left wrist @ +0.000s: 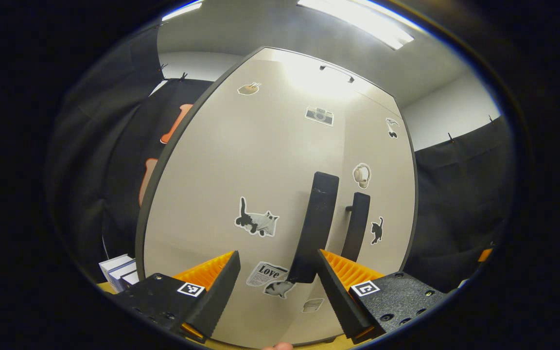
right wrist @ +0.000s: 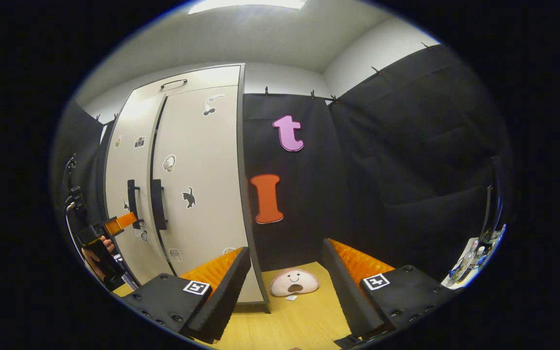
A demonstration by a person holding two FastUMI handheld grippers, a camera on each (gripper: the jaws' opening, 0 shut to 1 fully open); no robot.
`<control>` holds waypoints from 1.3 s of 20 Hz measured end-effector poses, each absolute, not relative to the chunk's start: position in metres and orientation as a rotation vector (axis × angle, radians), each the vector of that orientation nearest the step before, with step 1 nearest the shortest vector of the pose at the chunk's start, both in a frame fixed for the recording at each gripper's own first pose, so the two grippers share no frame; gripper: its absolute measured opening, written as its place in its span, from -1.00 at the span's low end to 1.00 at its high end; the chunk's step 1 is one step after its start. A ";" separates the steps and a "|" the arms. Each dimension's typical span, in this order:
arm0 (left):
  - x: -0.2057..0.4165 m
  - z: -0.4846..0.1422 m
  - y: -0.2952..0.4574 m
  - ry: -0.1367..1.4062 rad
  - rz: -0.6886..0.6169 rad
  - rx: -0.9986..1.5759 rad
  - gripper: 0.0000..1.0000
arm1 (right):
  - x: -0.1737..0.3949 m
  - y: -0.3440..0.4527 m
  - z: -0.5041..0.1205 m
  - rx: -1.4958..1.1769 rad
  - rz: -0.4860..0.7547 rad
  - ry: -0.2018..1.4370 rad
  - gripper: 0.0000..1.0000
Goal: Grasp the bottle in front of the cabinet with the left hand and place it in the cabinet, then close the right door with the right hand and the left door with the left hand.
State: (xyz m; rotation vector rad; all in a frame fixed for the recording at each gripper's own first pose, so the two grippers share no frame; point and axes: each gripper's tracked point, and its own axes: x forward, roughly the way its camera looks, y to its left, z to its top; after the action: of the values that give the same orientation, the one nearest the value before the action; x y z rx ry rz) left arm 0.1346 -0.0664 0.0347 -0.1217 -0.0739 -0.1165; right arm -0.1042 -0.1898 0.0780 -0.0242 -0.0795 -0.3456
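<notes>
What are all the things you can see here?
Cabinet: one, pale grey, on the tabletop, both doors look shut.
Door handles: two, black, upright, side by side where the doors meet.
Stickers: many, mostly black and white, on the doors.
Plush toy: one, pale pink, on the table right of the cabinet.
Boxes: a small stack, white, left of the cabinet.
Table: one, yellowish wood.
Left gripper: open, facing the left door by its handle.
Right gripper: open, empty, right of the cabinet.
Hand: one, holding the left gripper.
</notes>
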 end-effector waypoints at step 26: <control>-0.009 0.063 -0.005 -0.100 0.082 0.028 0.89 | -0.058 -0.089 0.057 -0.025 0.025 -0.023 0.77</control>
State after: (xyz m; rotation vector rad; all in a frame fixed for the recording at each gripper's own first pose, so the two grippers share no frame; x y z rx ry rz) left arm -0.0095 -0.0054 0.0627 0.0282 -0.1005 0.0816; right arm -0.0585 -0.0894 0.0573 -0.0255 -0.0230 0.0251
